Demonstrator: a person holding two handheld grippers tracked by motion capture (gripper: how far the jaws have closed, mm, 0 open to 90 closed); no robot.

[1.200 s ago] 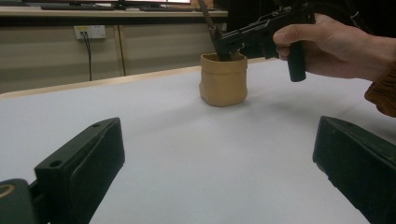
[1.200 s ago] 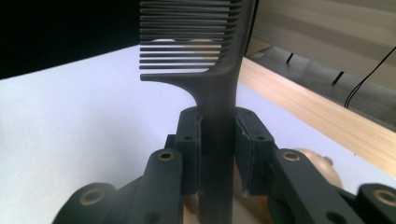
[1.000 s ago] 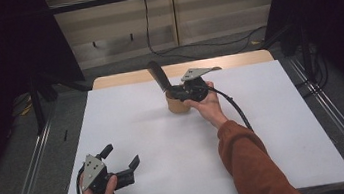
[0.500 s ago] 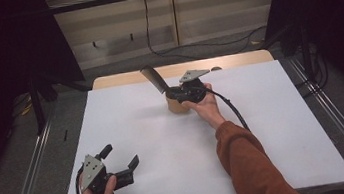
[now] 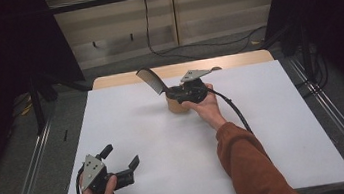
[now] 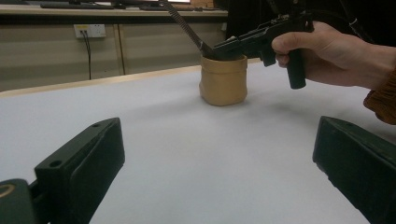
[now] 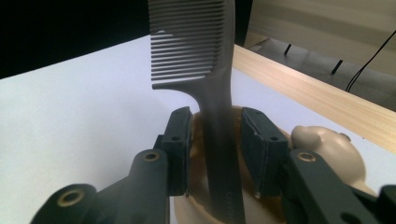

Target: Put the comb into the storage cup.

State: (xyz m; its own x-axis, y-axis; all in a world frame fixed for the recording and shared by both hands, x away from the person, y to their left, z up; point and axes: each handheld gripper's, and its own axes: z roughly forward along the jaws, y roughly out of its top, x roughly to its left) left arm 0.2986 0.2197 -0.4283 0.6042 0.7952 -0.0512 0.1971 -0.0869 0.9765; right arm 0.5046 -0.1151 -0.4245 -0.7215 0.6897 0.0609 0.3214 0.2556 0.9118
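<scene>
Standing in the tan cup (image 5: 176,105) near the far edge of the white table (image 5: 285,127), the dark comb (image 5: 151,80) leans away to the left, its teeth up in the air. The right gripper (image 7: 215,154) has just been easing its jaws apart; seen from that gripper, the comb's handle runs between the pads with a sliver of gap on either side, so nothing grips it now. That, to my eye, is the risk: the comb is tall and tilted, the cup looks soft and light, and a jaw brushing the handle on the way out could tip the cup or flick the comb onto the table. Pulling straight back along the handle would be safest.

Nearer the person, close to the front left corner, the left gripper (image 5: 119,168) rests in its hand with jaws wide apart and nothing between them.

White and bare, the table top overlies a wooden board showing along the far edge. Beyond it are pale panelled walls, a trailing cable on the floor, and dark curtains at both sides.
</scene>
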